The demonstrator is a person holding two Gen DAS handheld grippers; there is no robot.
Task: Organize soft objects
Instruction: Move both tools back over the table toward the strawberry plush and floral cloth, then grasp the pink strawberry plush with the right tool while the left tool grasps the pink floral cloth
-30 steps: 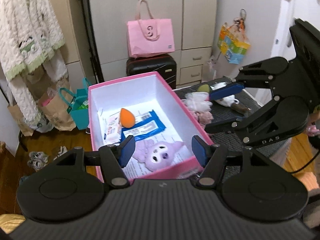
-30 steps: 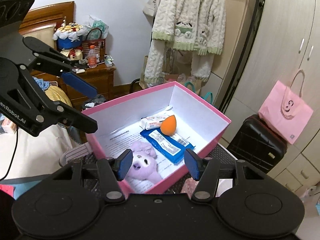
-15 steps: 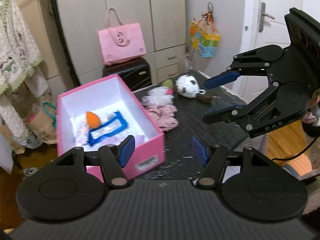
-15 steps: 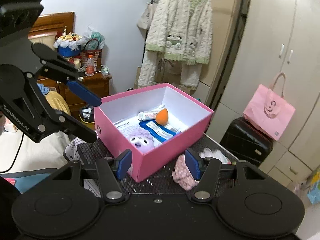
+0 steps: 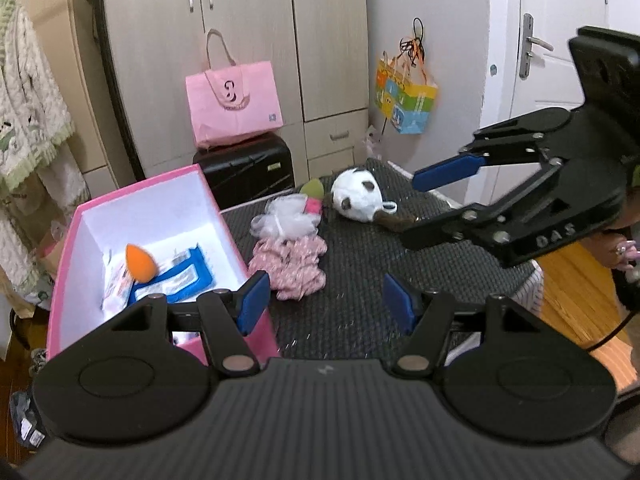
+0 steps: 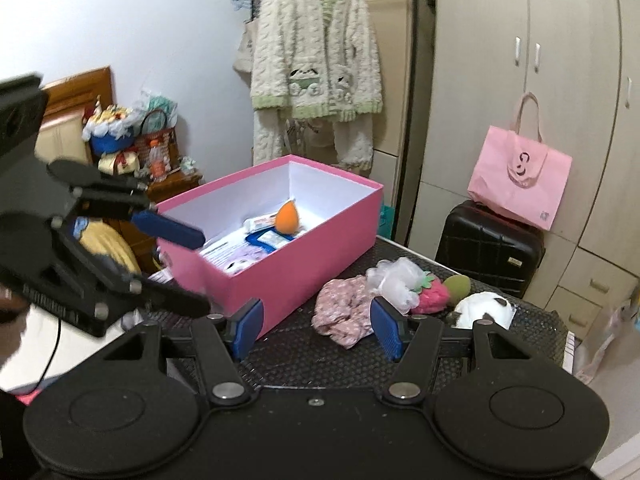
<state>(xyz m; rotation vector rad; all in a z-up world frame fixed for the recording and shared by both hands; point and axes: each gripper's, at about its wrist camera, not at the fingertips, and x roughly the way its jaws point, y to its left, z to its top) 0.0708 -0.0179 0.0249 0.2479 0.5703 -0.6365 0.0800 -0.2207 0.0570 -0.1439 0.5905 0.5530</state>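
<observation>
A pink box [image 5: 70, 240] [image 6: 304, 264] stands on the black mat and holds an orange sponge [image 5: 140, 264] [image 6: 289, 217], a blue packet [image 5: 176, 280] and a purple plush [image 6: 240, 257]. Beside it lie a pink floral cloth [image 5: 294, 264] [image 6: 340, 312], a white mesh puff [image 5: 286, 218] [image 6: 394, 280], a green sponge [image 5: 313, 189] [image 6: 458, 285] and a panda plush [image 5: 358, 196] [image 6: 484, 310]. My left gripper [image 5: 324, 306] [image 6: 176, 268] is open and empty near the box's front corner. My right gripper [image 6: 316, 328] [image 5: 432, 208] is open and empty above the mat.
A black suitcase [image 5: 244, 168] with a pink tote bag [image 5: 234, 104] stands behind the table by the wardrobe. A knitted cardigan [image 6: 316, 60] hangs at the left. A colourful bag [image 5: 404, 100] hangs on the right wall. The mat's right edge [image 5: 532, 276] drops to wooden floor.
Both grippers have pulled back and swung right, away from over the box. The loose soft things on the mat have come into view. Both stay open and empty.
</observation>
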